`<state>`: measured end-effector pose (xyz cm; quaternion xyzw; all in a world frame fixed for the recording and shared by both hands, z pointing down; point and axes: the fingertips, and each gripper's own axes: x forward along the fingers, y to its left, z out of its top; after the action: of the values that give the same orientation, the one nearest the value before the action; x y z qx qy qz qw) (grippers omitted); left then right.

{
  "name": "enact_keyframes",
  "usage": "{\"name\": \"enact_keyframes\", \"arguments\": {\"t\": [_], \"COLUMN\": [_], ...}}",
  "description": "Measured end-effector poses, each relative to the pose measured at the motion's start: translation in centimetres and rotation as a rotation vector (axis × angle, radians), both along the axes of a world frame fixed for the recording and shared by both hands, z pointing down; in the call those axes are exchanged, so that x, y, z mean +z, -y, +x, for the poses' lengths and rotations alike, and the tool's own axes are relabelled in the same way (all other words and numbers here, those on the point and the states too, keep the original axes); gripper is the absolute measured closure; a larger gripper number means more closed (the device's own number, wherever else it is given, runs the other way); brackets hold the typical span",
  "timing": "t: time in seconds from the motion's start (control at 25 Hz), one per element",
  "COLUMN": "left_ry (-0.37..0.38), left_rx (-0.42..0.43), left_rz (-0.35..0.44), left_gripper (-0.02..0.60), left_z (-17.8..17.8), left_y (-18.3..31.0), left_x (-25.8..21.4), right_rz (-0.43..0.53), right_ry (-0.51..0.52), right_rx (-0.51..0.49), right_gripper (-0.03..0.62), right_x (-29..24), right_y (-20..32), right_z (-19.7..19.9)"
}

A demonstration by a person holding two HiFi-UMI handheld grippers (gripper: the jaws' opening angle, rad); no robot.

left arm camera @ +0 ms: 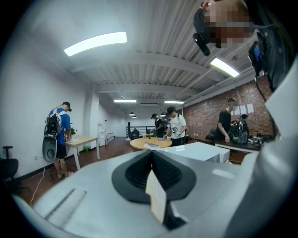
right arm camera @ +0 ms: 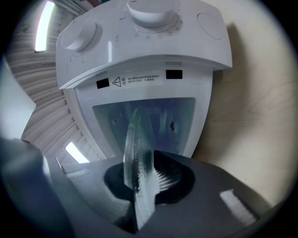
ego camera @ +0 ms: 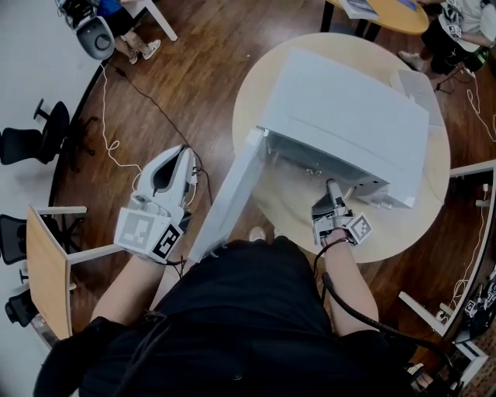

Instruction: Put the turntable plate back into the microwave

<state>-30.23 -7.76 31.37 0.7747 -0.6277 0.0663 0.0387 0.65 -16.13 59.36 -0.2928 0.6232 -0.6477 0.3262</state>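
Closest to me, my right tool is clenched on the rim of the turntable plate, the glass standing edge-on up the middle of the right gripper view. I grip it by the rim, I think, so that the flat underside stays free to settle on the cavity floor. The microwave appears turned on its side in that view, with its two knobs along the top of the frame. From that I judge I have rolled the tool so the plate lies roughly level with the oven floor, ready to slide in rather than tip in. Just beyond the glass is the open cavity, pale blue at frame centre; the plate's far edge points at it, but I cannot tell whether it has crossed the threshold. In the head view the tool sits at the mouth of the oven, lower right of centre. The door hangs wide open toward the lower left, which leaves the opening clear for me. My left tool is at the left of that frame, outside the door and well apart from the round surface. Its jaws are pressed together on nothing, and it points out into the room, so I judge it is simply parked out of the way. The plate is not yet seated.
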Motion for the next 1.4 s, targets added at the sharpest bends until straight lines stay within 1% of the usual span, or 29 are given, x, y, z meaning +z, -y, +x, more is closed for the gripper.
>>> {"name": "enact_keyframes", "arguments": {"t": [0.16, 0.4, 0.76, 1.16, 1.4], "left_ry": [0.001, -0.004, 0.006, 0.018, 0.022], "left_rx": [0.009, 0.002, 0.006, 0.038, 0.018], "left_rz": [-0.018, -0.031, -0.043, -0.055, -0.064], "left_gripper": [0.574, 0.574, 0.574, 0.574, 0.574], "left_z": [0.3, 0.0, -0.2, 1.1, 0.6], "left_y": [0.2, 0.0, -0.4, -0.3, -0.6], "left_x": [-0.2, 0.1, 0.2, 0.4, 0.5], "right_rz": [0.006, -0.012, -0.012, -0.019, -0.034], "right_ry": [-0.003, 0.013, 0.015, 0.013, 0.026], "right_rx": [0.005, 0.023, 0.056, 0.081, 0.095], "right_gripper": [0.556, 0.554, 0.554, 0.554, 0.554], "right_x": [0.4, 0.8, 0.9, 1.2, 1.7], "right_y": [0.6, 1.1, 1.9, 2.8, 3.5], "right_z": [-0.1, -0.8, -0.7, -0.1, -0.4]}}
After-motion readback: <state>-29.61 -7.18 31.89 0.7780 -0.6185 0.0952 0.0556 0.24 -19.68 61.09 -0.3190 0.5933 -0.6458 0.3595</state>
